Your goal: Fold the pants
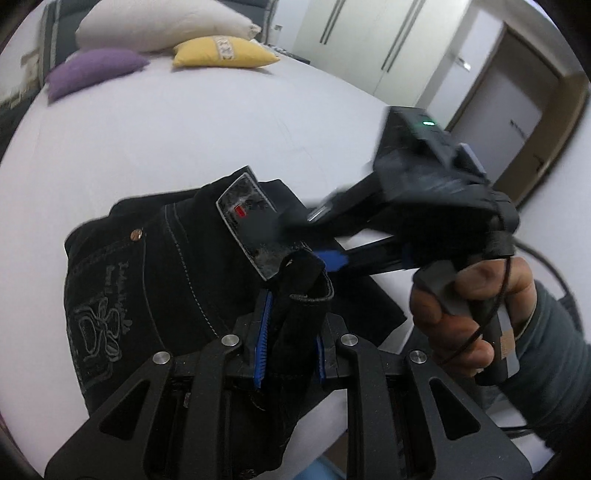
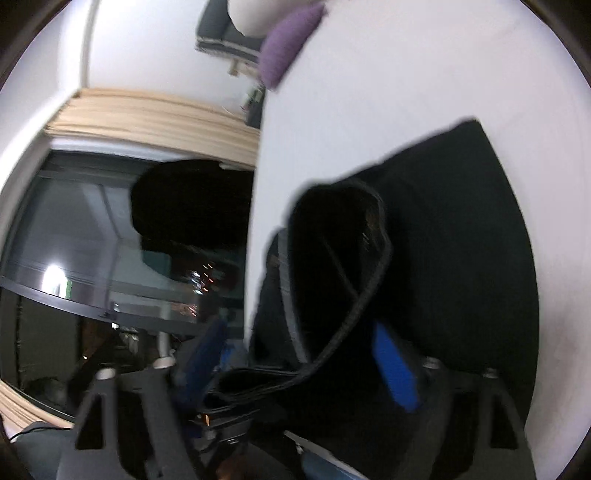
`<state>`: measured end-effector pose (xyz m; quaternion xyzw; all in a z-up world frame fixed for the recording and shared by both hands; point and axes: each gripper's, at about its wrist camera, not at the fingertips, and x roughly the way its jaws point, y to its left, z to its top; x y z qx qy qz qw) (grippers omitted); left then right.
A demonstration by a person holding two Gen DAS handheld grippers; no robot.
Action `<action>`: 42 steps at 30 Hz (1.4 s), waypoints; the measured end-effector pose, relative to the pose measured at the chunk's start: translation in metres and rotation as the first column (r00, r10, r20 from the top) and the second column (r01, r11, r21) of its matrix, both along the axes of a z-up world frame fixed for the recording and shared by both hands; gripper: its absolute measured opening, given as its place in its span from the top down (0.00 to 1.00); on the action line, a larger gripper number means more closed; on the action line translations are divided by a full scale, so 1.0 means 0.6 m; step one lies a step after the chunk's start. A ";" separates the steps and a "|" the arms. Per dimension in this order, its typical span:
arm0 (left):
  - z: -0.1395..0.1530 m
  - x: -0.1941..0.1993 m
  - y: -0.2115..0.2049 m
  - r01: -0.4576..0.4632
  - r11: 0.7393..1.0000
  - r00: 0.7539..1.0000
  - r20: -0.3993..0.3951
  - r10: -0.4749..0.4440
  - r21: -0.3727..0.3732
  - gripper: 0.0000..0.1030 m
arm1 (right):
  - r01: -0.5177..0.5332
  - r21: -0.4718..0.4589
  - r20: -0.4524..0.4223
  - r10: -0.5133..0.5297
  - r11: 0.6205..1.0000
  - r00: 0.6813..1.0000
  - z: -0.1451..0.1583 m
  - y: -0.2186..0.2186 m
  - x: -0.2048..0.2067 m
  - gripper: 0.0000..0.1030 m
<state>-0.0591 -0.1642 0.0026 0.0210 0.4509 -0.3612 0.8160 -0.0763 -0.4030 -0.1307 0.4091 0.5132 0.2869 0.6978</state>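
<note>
- We hold the black denim pants with pale stitching (image 1: 177,266) near the edge of the white bed sheet (image 1: 184,129); the garment lies bunched on the mattress, its waistband end raised toward us.
- Our left gripper (image 1: 290,332), with blue ribbed pads, is clamped on a dark fold of the waistband that stands up between its fingers.
- A grey leather brand patch with a small red mark (image 1: 251,225) faces upward on the waistband, and a copper rivet (image 1: 136,233) sits beside a pocket seam; embroidered lettering and a flower motif show on the back pocket.
- Our right gripper (image 1: 325,236) reaches in from the right, blurred, its blue-tipped finger touching the cloth just beside the patch; in the right wrist view black fabric with a corded hem lies between its fingers, and we cannot tell whether they are pressed together on it.
- The right hand (image 1: 476,314) wraps that gripper's handle.
- A purple cushion (image 1: 96,70), a yellow cushion (image 1: 221,51) and a cream pillow (image 1: 162,26) rest at the bed's far end, well apart from the pants.
</note>
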 end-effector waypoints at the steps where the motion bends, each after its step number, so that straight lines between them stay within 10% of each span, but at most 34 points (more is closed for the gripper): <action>1: -0.002 -0.007 -0.010 0.013 1.000 1.000 0.010 -0.013 0.016 0.83 | -0.002 0.000 -0.005 0.002 1.000 1.000 -0.005 0.002 0.001 0.39; 4: -0.004 -0.020 -0.031 0.037 0.999 0.999 0.023 -0.038 0.039 0.83 | 0.009 -0.041 -0.006 -0.009 0.999 1.000 -0.008 -0.006 0.000 0.73; 8: 0.007 -0.032 -0.075 0.063 0.997 0.997 0.048 -0.065 0.043 0.83 | 0.031 -0.067 0.033 -0.029 0.997 0.999 0.005 -0.025 -0.004 0.83; 24: -0.063 -0.034 -0.194 0.160 0.984 0.986 0.042 -0.164 0.083 0.82 | 0.111 -0.116 0.044 -0.106 0.987 0.993 -0.011 -0.102 -0.016 0.84; 29: -0.086 -0.036 -0.194 0.180 0.983 0.984 -0.022 -0.179 0.028 0.64 | 0.145 -0.044 0.038 -0.143 0.988 0.989 -0.052 -0.115 -0.027 0.82; 31: -0.065 -0.045 -0.177 0.196 0.980 0.980 -0.038 -0.198 -0.037 0.33 | 0.165 -0.023 0.033 -0.165 0.986 0.986 -0.045 -0.122 -0.033 0.75; 36: -0.005 -0.056 -0.068 0.059 0.986 0.998 0.046 -0.052 -0.157 0.23 | 0.238 -0.115 0.060 -0.233 0.964 0.971 0.010 -0.148 -0.062 0.63; 42: -0.069 0.002 0.002 -0.130 0.981 0.989 -0.089 0.118 -0.146 0.23 | 0.113 -0.065 0.182 -0.099 0.991 0.978 0.080 -0.068 -0.083 0.63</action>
